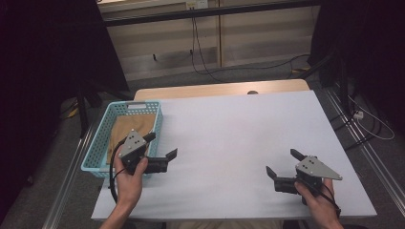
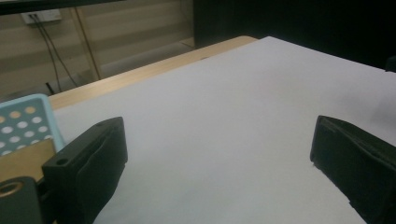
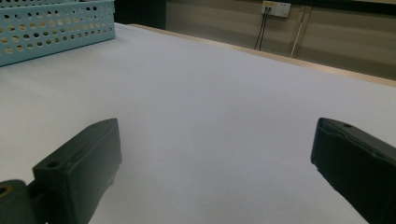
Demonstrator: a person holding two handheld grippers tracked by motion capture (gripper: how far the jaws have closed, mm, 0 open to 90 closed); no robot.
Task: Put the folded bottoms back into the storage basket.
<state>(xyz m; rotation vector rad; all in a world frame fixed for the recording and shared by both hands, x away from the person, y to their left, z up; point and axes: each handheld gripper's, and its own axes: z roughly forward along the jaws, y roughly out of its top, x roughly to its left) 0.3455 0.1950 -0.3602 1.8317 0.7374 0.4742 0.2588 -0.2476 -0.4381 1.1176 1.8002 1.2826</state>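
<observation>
My left gripper is held at the table's left, right beside the near corner of a light blue perforated basket. It is open, and in the left gripper view there is only white table surface between the jaws. My right gripper is at the near right of the table, pointing left. It is also open, with bare white surface between the jaws in the right gripper view. A flat tan item lies inside the basket.
The white table top has a wooden strip along its far edge. The basket shows far off in the right gripper view, and its corner close in the left gripper view. Cables hang on the wall behind.
</observation>
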